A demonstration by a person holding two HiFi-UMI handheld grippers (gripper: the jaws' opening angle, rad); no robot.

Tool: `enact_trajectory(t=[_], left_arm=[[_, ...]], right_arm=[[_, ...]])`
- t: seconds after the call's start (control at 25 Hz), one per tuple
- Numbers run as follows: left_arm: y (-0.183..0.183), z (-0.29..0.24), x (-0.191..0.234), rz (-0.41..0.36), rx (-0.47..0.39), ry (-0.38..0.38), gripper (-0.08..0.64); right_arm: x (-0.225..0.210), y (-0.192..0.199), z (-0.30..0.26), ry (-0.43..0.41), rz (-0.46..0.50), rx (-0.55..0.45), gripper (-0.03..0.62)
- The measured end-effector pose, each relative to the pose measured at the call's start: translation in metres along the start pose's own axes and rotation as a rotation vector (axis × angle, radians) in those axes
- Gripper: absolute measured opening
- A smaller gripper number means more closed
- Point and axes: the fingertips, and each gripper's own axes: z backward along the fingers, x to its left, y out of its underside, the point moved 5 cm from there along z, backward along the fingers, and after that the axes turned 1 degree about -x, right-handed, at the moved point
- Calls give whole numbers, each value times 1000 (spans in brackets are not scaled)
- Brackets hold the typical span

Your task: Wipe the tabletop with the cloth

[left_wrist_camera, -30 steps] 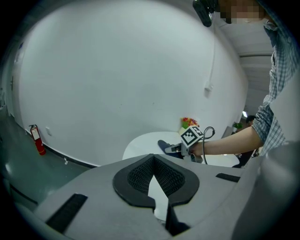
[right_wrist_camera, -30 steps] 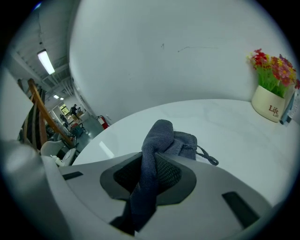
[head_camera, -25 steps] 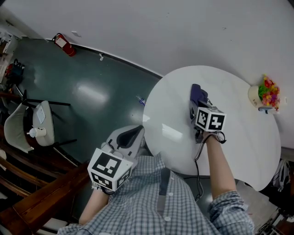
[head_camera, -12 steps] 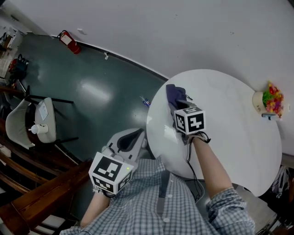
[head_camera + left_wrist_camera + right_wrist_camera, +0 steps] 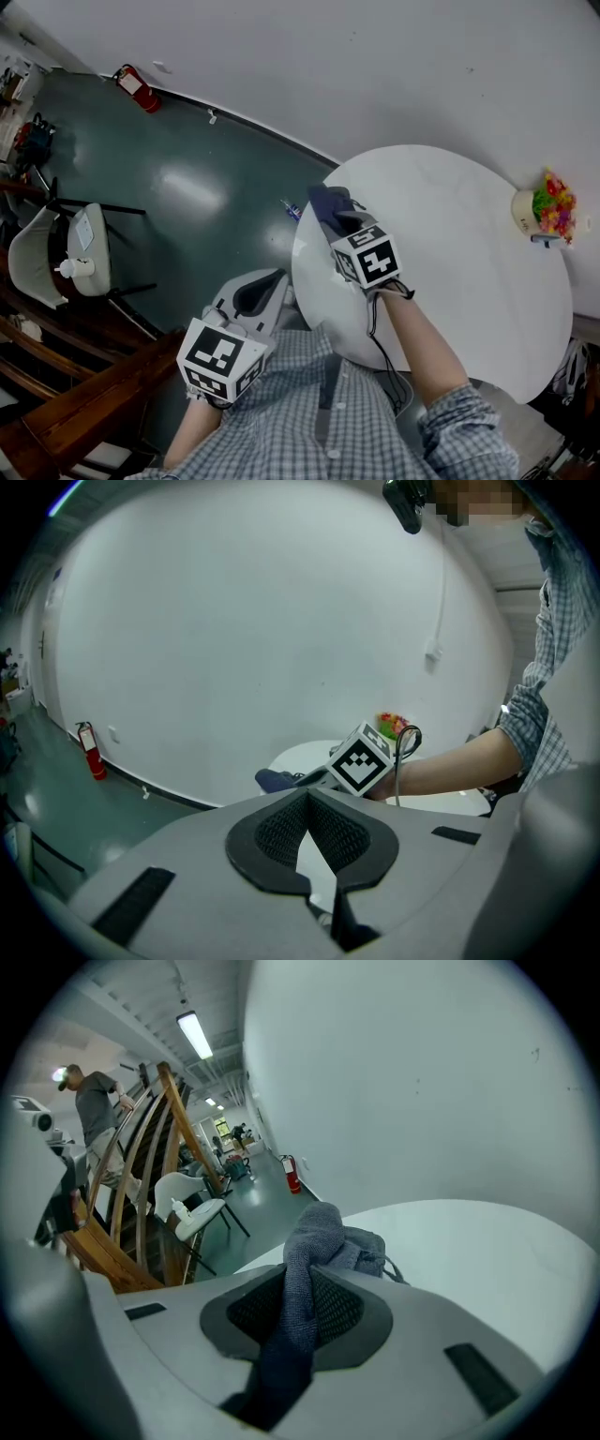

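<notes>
A round white table (image 5: 459,244) fills the right of the head view. My right gripper (image 5: 343,227) is shut on a dark blue-grey cloth (image 5: 328,201) and presses it on the tabletop close to the table's left edge. In the right gripper view the cloth (image 5: 324,1237) is bunched between the pads and spills forward onto the table (image 5: 478,1251). My left gripper (image 5: 270,279) hangs off the table beside the person's checked shirt, shut on nothing. In the left gripper view the left gripper (image 5: 307,801) points toward the table (image 5: 292,756).
A pot of colourful flowers (image 5: 544,202) stands at the table's far right edge. A cable trails from the right gripper along the forearm. Off the table lie green floor, a white chair (image 5: 56,255), a wooden rail (image 5: 84,403) and a fire extinguisher (image 5: 131,82).
My right gripper has dragged the cloth leftward across the tabletop, from near the middle to the left edge. The left gripper has hardly moved.
</notes>
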Motion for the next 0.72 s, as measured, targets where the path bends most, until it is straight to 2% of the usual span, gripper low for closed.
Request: enact_trajectory(t=[0.2,0.36,0.56,0.72], left_arm=[[0,-8,-4,1,12,5,6],[-1,-14,-7,3,18,5,6],[1,-19,-9,1,33,5,6],[2,-24,-15,-3,49,21,6]], right_arm=[[-18,-5,1,4,29,-20,67],[-41,-11,2,49,64,-50,67],[-86,-18,10,122,2,-88,67],[-130,-17,25,216,-28,-97,67]])
